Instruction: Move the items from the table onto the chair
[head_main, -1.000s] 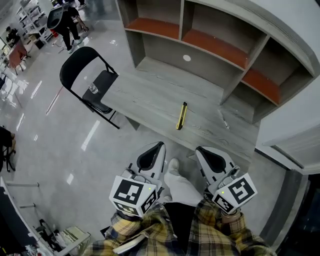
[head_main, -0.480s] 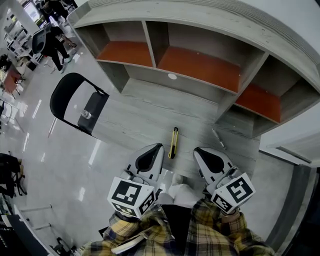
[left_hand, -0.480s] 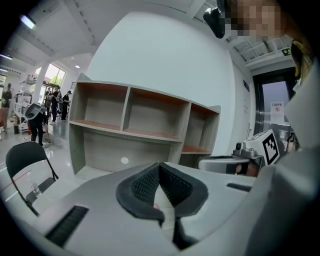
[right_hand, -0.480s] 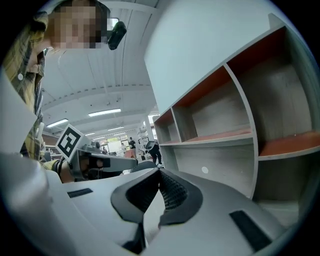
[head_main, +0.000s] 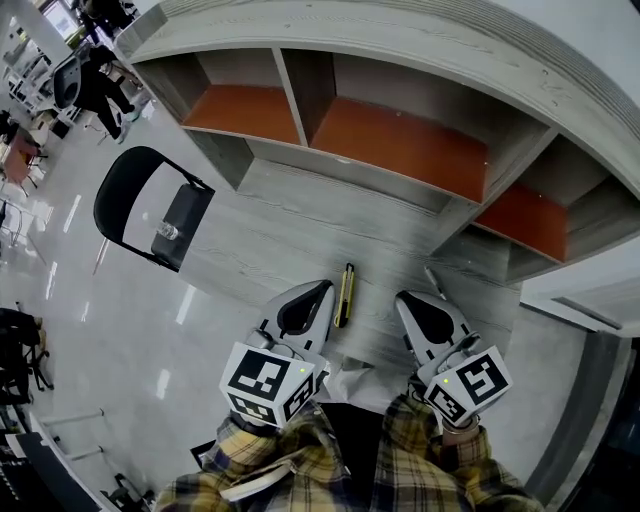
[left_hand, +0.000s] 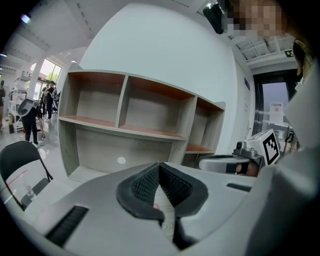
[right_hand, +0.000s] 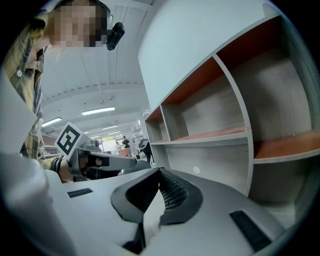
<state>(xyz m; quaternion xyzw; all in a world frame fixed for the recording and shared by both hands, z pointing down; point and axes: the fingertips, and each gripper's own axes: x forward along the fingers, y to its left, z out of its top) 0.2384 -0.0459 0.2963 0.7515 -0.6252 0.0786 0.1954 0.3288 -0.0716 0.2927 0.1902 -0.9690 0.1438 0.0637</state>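
Observation:
A yellow and black utility knife (head_main: 345, 295) lies on the grey wooden table (head_main: 300, 215) near its front edge. A thin pen-like item (head_main: 433, 279) lies further right. My left gripper (head_main: 318, 287) is shut and empty, its tip just left of the knife. The right gripper (head_main: 405, 297) is also shut and empty, between the knife and the pen-like item. In the left gripper view my left gripper (left_hand: 160, 165) shows its pads meeting; so does the right gripper (right_hand: 160, 171) in its own view. The black folding chair (head_main: 125, 195) stands left of the table with a small clear container (head_main: 166, 232) on its seat.
A hutch with orange-brown shelves (head_main: 400, 140) rises along the table's back. The chair (left_hand: 20, 165) stands on glossy floor (head_main: 90, 330) at the table's left end. People stand far off at the upper left (head_main: 95, 85). A doorway (left_hand: 275, 110) lies to the right.
Both grippers have moved forward to the table's front edge. The knife, once well ahead of them, now lies right beside the left gripper's tip. Both jaws stay shut.

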